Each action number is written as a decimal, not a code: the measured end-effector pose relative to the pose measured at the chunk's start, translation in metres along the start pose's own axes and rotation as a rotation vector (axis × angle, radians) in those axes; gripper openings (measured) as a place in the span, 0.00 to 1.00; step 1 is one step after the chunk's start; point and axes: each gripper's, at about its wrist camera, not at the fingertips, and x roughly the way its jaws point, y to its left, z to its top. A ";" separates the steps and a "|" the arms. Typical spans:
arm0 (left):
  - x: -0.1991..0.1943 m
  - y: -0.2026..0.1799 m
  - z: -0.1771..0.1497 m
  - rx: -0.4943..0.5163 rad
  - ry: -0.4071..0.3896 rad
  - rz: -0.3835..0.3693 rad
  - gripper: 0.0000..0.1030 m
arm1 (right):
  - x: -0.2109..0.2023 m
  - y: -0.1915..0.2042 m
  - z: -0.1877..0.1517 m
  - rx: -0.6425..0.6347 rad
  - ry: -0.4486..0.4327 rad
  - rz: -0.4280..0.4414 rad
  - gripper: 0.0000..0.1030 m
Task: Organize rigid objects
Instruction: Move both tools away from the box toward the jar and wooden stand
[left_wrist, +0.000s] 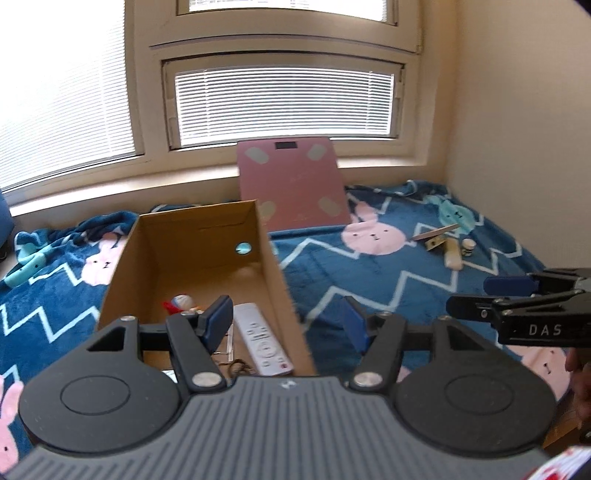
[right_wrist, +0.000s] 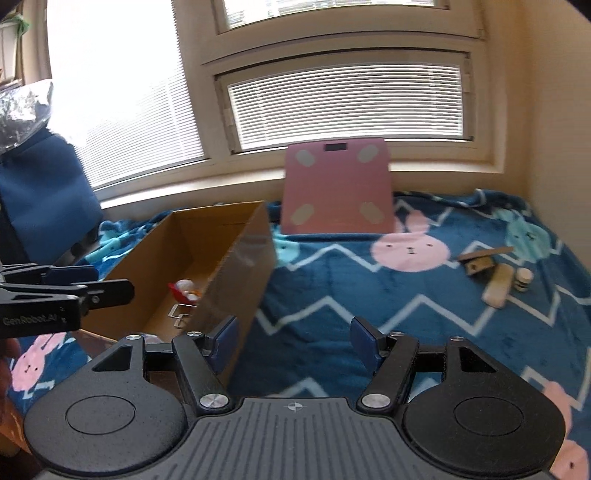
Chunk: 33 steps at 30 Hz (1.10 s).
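Note:
An open cardboard box (left_wrist: 207, 258) (right_wrist: 236, 266) lies on the blue bunny blanket (left_wrist: 369, 280) (right_wrist: 369, 295). Inside it are a white remote (left_wrist: 262, 341), a small red and white toy (left_wrist: 181, 303) (right_wrist: 184, 288) and some thin metal bits (right_wrist: 179, 314). My left gripper (left_wrist: 288, 321) hovers open over the box's near right wall, nothing between its blue pads. My right gripper (right_wrist: 293, 338) stands open above the blanket just right of the box, holding nothing. Far right on the blanket lie a cream bar (left_wrist: 453, 254) (right_wrist: 498, 288), a small jar (left_wrist: 468, 246) (right_wrist: 523, 279) and a wooden piece (left_wrist: 436, 236) (right_wrist: 480, 260).
A pink bathroom scale (left_wrist: 293, 184) (right_wrist: 336, 188) leans against the window sill behind the box. A beige wall (left_wrist: 517, 110) closes the right side. A dark blue cushion (right_wrist: 44, 192) stands at the left. A teal strip (left_wrist: 26, 267) lies on the blanket's left edge.

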 end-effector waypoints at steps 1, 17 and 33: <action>0.000 -0.006 0.000 0.001 -0.002 -0.007 0.59 | -0.004 -0.006 -0.001 0.007 -0.002 -0.009 0.62; 0.030 -0.090 -0.004 0.030 0.013 -0.137 0.62 | -0.048 -0.117 -0.039 0.156 -0.005 -0.203 0.62; 0.094 -0.144 0.001 0.062 0.068 -0.198 0.62 | -0.046 -0.185 -0.051 0.217 0.010 -0.308 0.62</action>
